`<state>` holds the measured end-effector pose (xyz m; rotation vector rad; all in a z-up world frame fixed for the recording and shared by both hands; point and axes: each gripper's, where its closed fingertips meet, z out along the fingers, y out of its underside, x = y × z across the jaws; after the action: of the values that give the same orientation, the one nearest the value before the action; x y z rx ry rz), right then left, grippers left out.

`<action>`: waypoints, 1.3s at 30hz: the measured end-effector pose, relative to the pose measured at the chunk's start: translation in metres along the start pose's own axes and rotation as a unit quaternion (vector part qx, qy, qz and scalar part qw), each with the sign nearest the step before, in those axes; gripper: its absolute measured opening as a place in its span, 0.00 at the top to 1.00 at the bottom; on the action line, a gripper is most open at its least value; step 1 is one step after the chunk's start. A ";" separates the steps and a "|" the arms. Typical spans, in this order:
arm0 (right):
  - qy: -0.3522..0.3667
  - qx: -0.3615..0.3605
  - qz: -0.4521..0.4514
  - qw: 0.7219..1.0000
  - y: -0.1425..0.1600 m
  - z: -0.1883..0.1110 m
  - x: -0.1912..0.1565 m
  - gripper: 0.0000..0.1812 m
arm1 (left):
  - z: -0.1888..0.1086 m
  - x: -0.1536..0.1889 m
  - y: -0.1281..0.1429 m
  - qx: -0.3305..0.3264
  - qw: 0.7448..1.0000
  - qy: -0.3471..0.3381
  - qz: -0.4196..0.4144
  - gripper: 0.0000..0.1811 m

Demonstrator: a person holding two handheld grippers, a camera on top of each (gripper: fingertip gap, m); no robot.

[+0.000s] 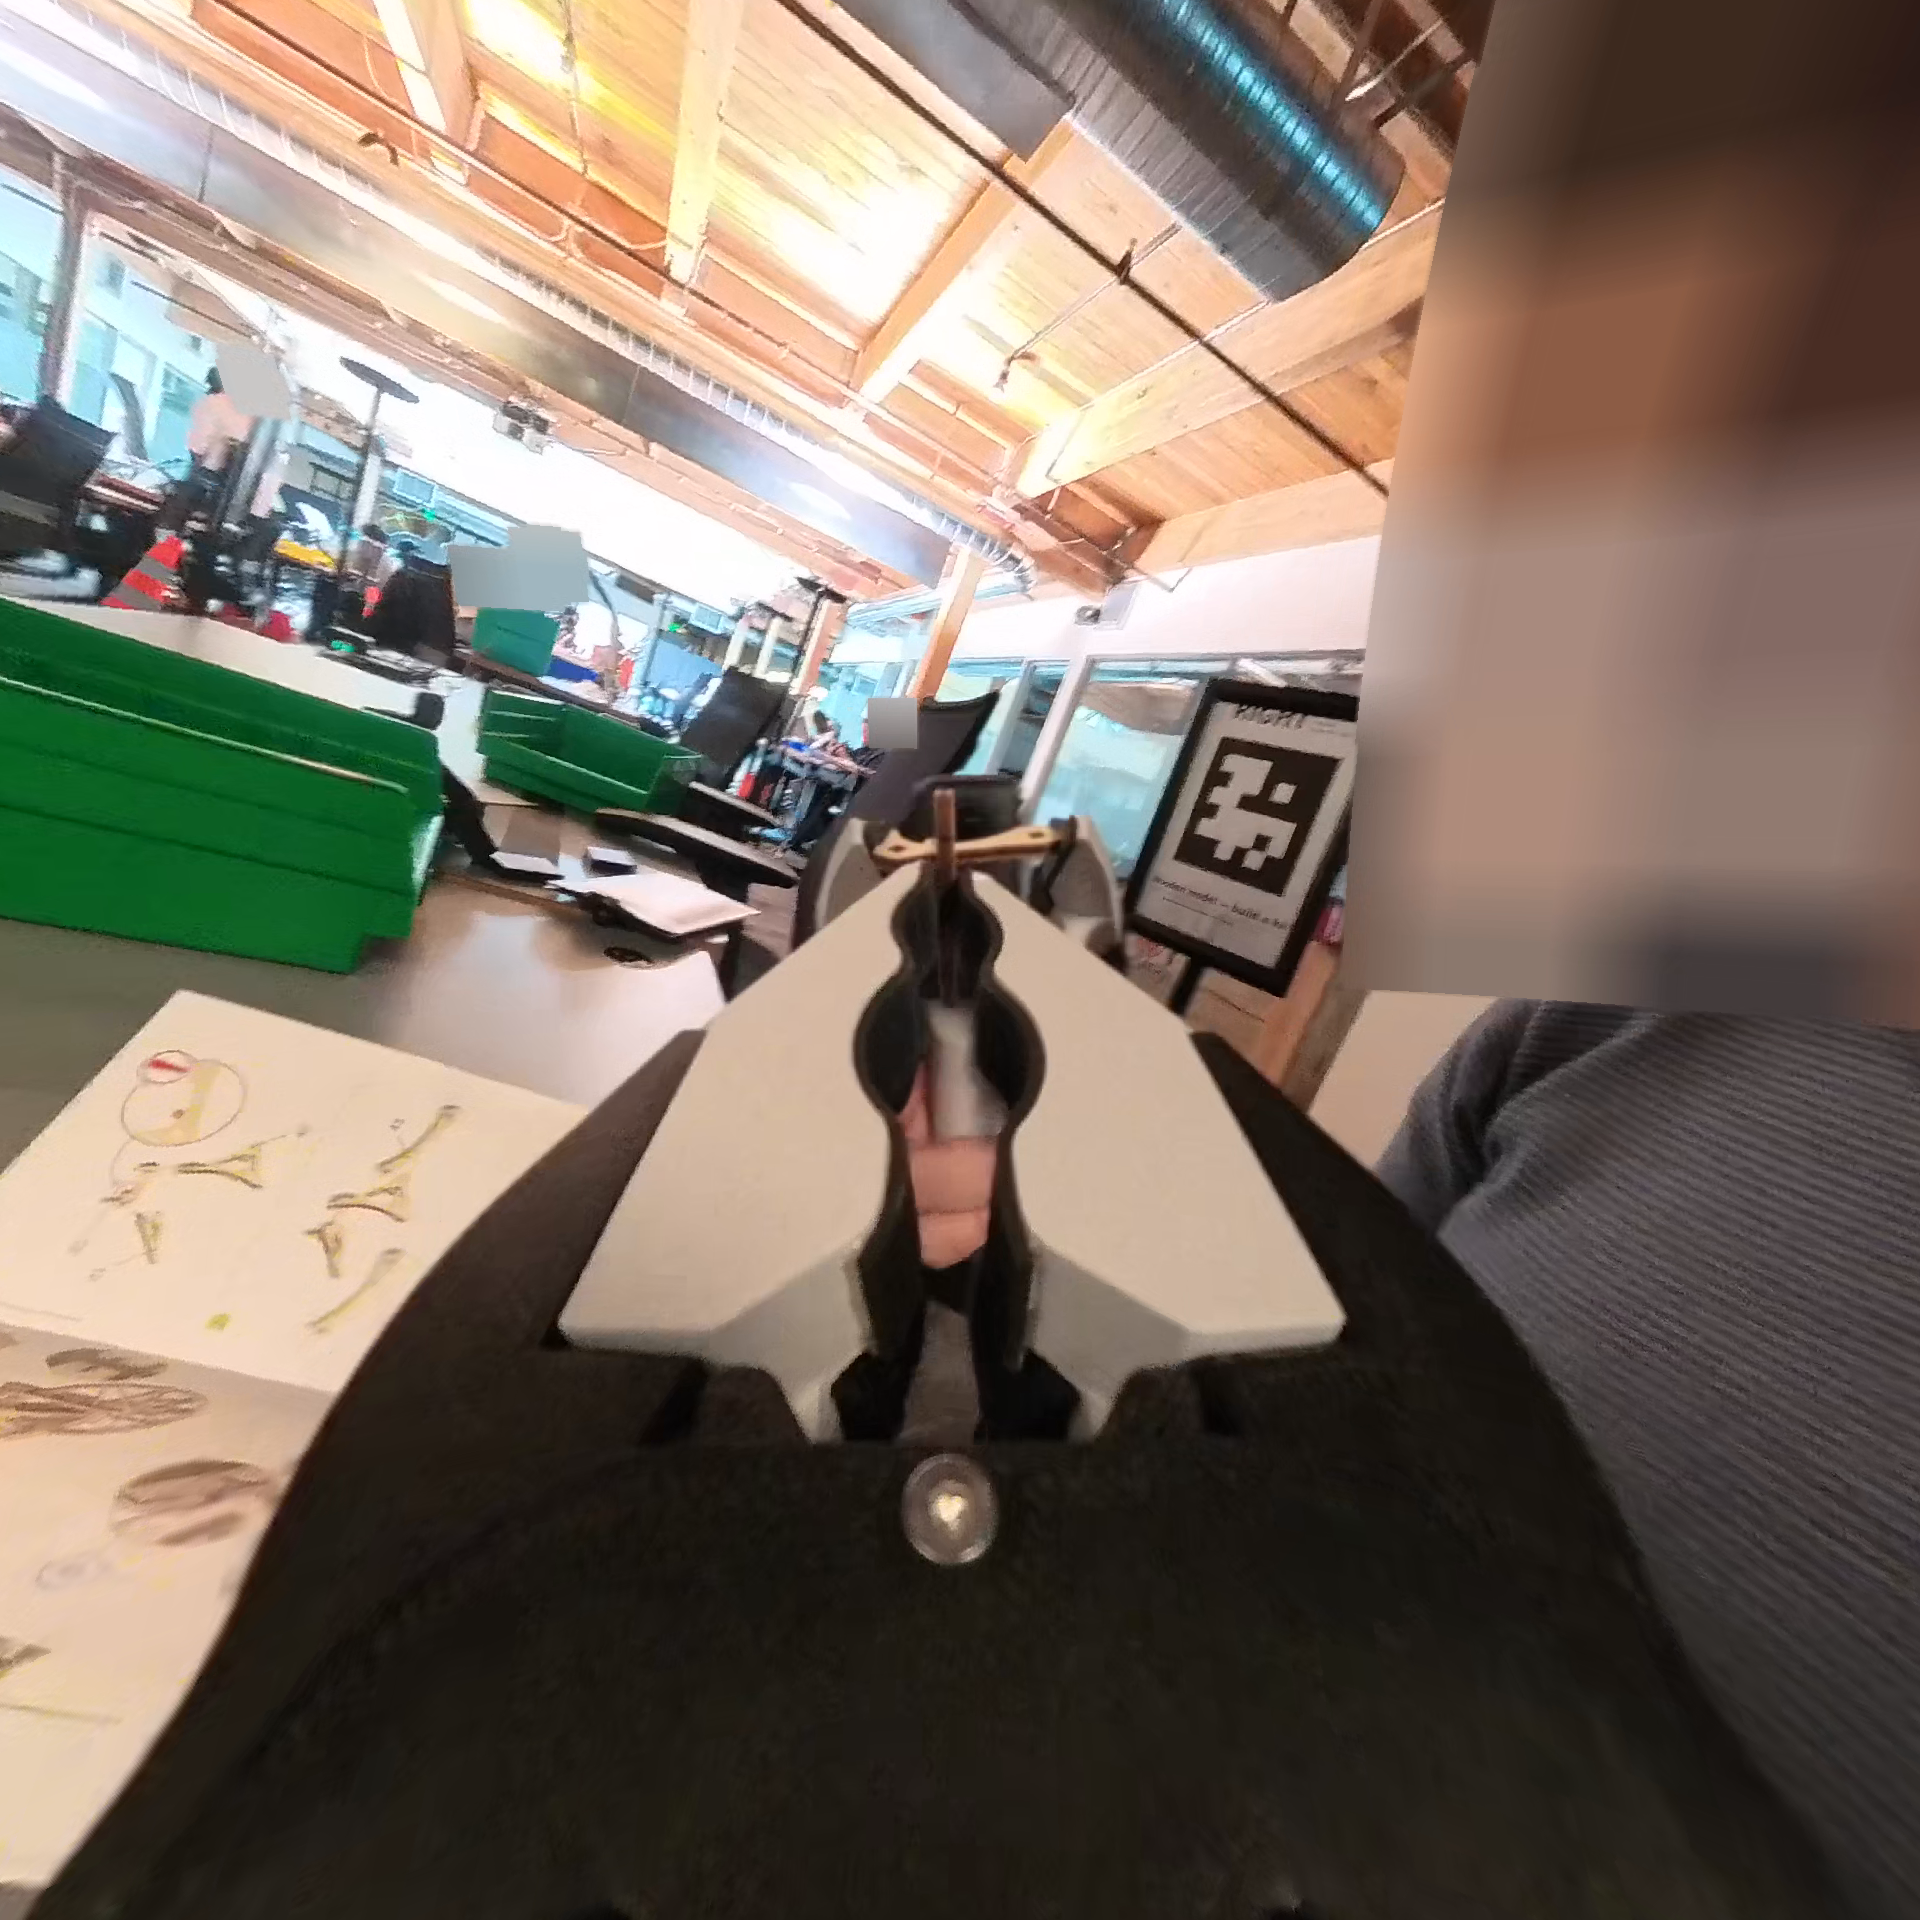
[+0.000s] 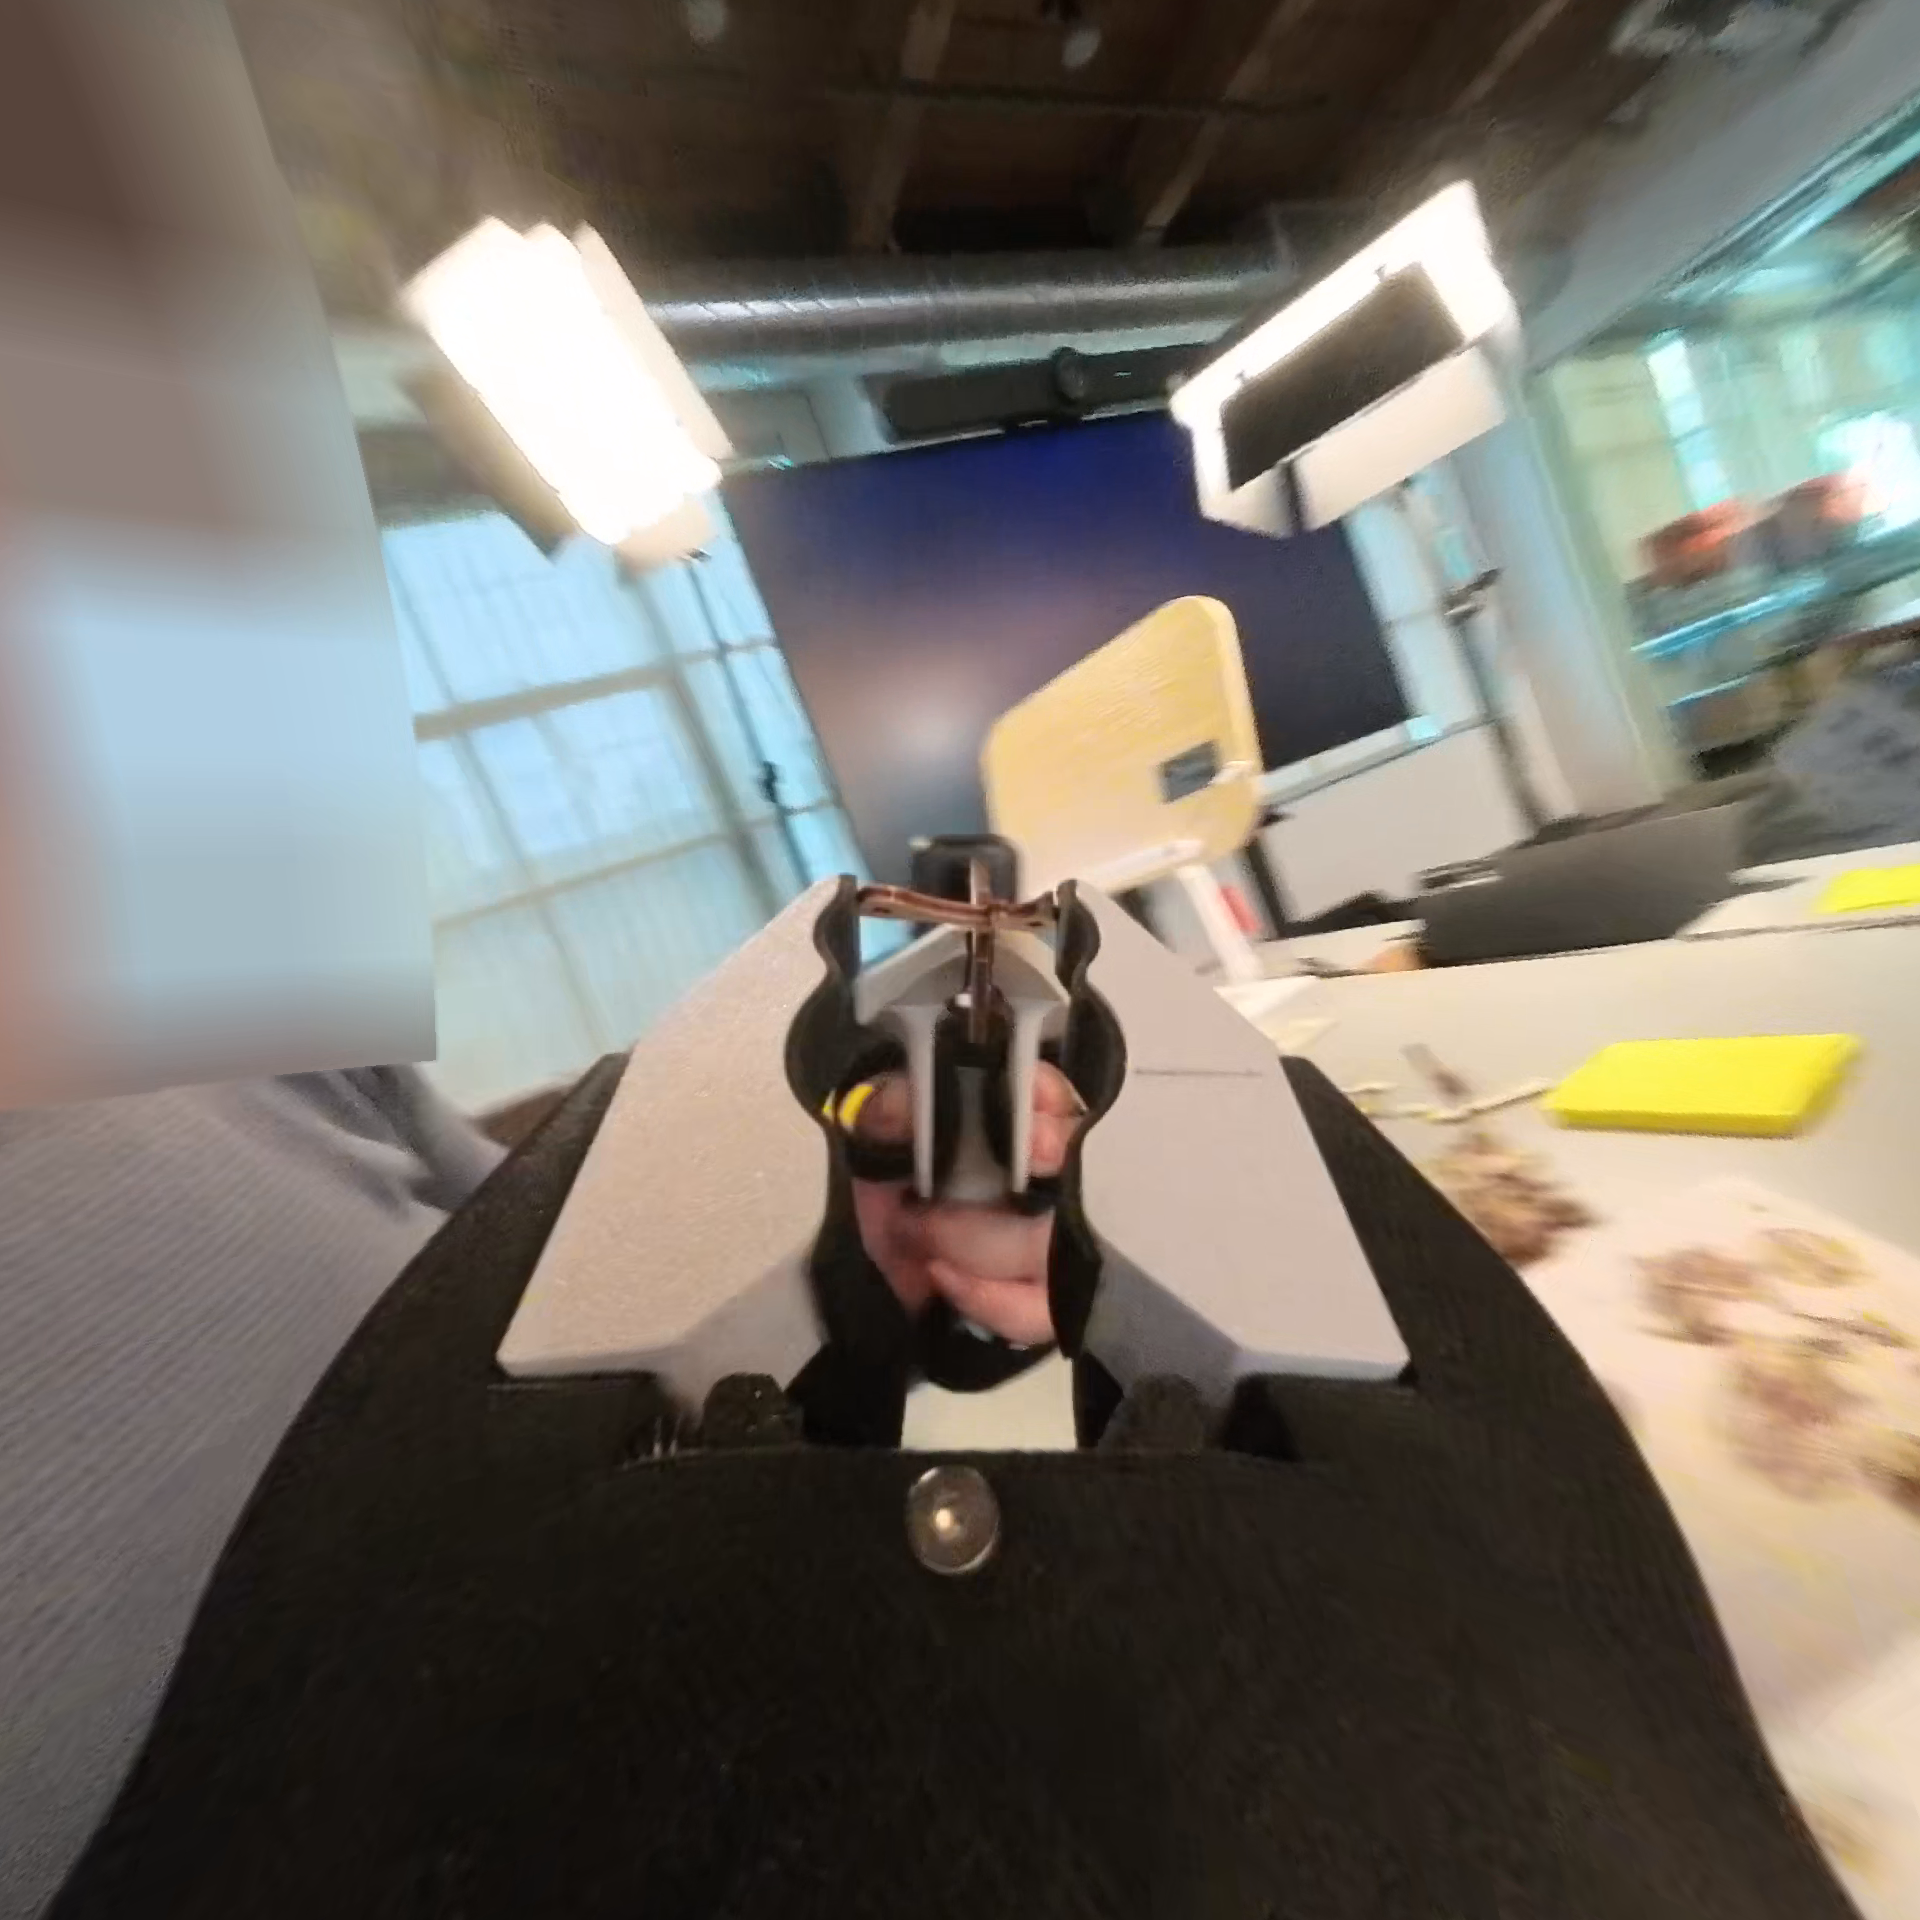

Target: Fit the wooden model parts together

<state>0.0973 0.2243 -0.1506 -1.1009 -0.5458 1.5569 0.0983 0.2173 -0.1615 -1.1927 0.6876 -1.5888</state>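
Both grippers are raised above the table and face each other tip to tip. My left gripper (image 1: 943, 883) is shut on a thin upright wooden piece (image 1: 943, 821). A thin curved wooden strip (image 1: 997, 847) crosses that piece at right angles. My right gripper (image 2: 961, 906) is shut on this strip (image 2: 914, 910), which spans its fingertips end to end. In the right wrist view the left gripper (image 2: 977, 997) points back at me with the upright piece (image 2: 980, 951) meeting the strip near its middle. The right gripper's fingers (image 1: 1086, 899) show just behind the strip in the left wrist view.
An instruction sheet (image 1: 239, 1174) lies on the table at lower left, with green bins (image 1: 208, 790) behind it. A framed marker sign (image 1: 1247, 831) stands at the right. A person's blue sleeve (image 1: 1662, 1351) is close. Loose wooden parts (image 2: 1496, 1195) and a yellow pad (image 2: 1694, 1081) lie on the table. The grippers are tip to tip, or close to it.
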 end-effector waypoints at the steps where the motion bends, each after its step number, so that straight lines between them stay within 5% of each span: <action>1: -0.029 0.005 0.040 0.999 0.002 0.004 -0.007 0.81 | -0.005 0.007 -0.002 0.006 1.000 0.014 -0.016 1.00; 5: -0.104 -0.012 0.133 0.986 0.013 0.024 -0.031 0.82 | -0.030 0.030 -0.011 0.019 0.996 0.062 -0.069 1.00; 8: -0.102 -0.044 0.125 0.986 0.025 0.044 -0.037 0.81 | -0.051 0.035 -0.020 0.018 0.999 0.011 -0.029 1.00; 11: -0.004 -0.134 -0.084 0.987 0.050 0.069 -0.029 0.81 | -0.081 0.027 -0.026 -0.008 0.993 -0.104 0.063 1.00; 13: -0.016 -0.150 -0.135 0.979 0.058 0.088 -0.044 0.81 | -0.099 0.042 -0.037 0.014 0.994 -0.088 0.060 1.00; 17: -0.153 -0.154 0.039 0.975 0.071 0.118 -0.080 0.82 | -0.131 0.076 -0.051 0.052 0.999 0.006 0.004 1.00; 21: -0.205 -0.173 0.105 0.958 0.086 0.133 -0.095 0.82 | -0.153 0.089 -0.054 0.063 0.998 -0.007 0.011 1.00; 27: -0.128 -0.200 -0.052 0.970 0.111 0.155 -0.081 0.81 | -0.181 0.076 -0.057 0.094 0.988 -0.115 0.046 1.00; 31: -0.136 -0.191 -0.074 0.969 0.124 0.160 -0.084 0.81 | -0.194 0.078 -0.052 0.099 0.981 -0.153 0.059 1.00; 34: -0.106 -0.177 -0.101 0.973 0.106 0.153 -0.058 0.71 | -0.212 0.067 -0.041 0.073 0.964 -0.241 0.086 1.00; 39: 0.100 -0.199 -0.171 0.960 0.036 0.105 0.056 0.72 | -0.257 0.054 -0.036 0.064 0.930 -0.352 0.089 1.00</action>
<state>-0.0094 0.2871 -0.1511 -1.3646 -0.8834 1.0446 -0.1546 0.1492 -0.2019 -1.4333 0.2069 -0.9321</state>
